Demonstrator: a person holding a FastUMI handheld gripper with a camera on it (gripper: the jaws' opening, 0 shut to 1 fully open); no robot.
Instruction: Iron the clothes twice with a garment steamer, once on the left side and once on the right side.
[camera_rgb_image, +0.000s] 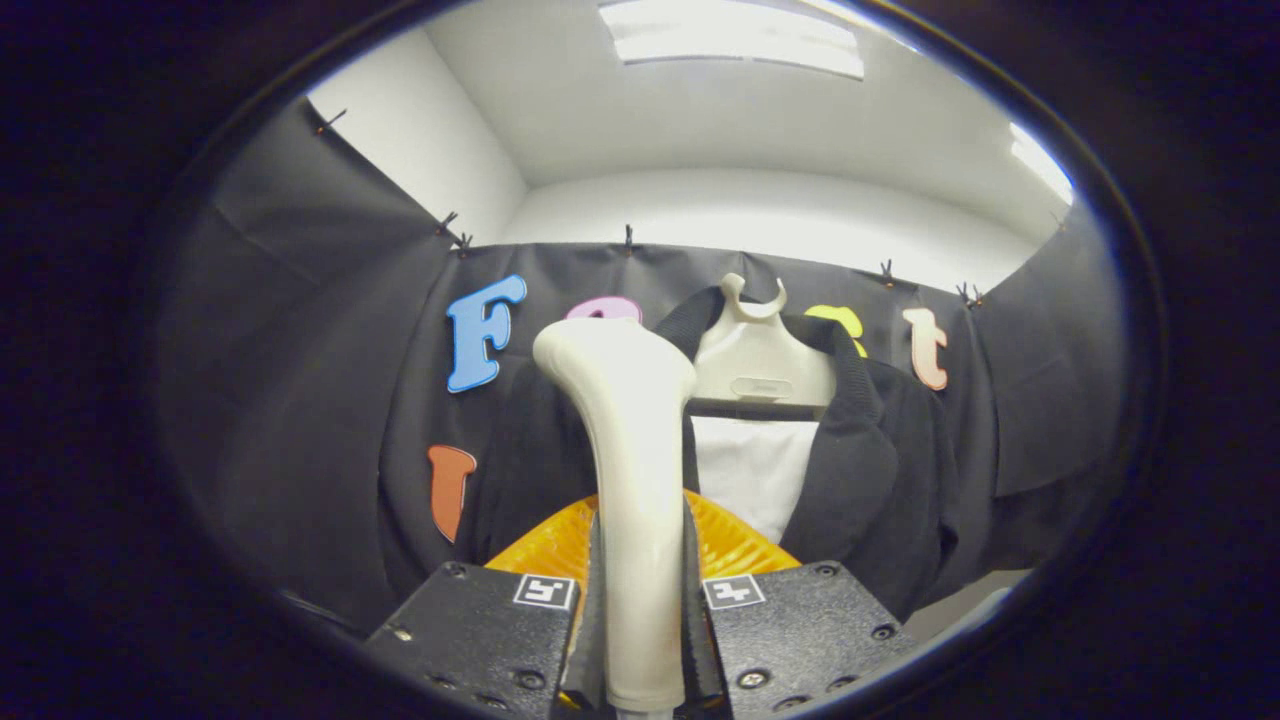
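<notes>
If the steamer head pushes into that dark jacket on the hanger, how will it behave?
The dark jacket likely gives and swings, hanging loose from a hanger. Its lapels look floppy and may fold aside. The steamer handle, clamped between the fingers, looks rigid and smooth, possibly slippery.

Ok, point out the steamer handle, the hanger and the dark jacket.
steamer handle (640, 480), gripper view, mid shaft above the gripper (640, 640)
hanger (757, 370), gripper view, its pale body
dark jacket (880, 480), gripper view, front panel

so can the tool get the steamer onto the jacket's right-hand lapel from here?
Probably yes. The tool is shut on the steamer, whose head rises just ahead of the dark jacket on its hanger. Nothing stands between the head and that lapel.
</notes>
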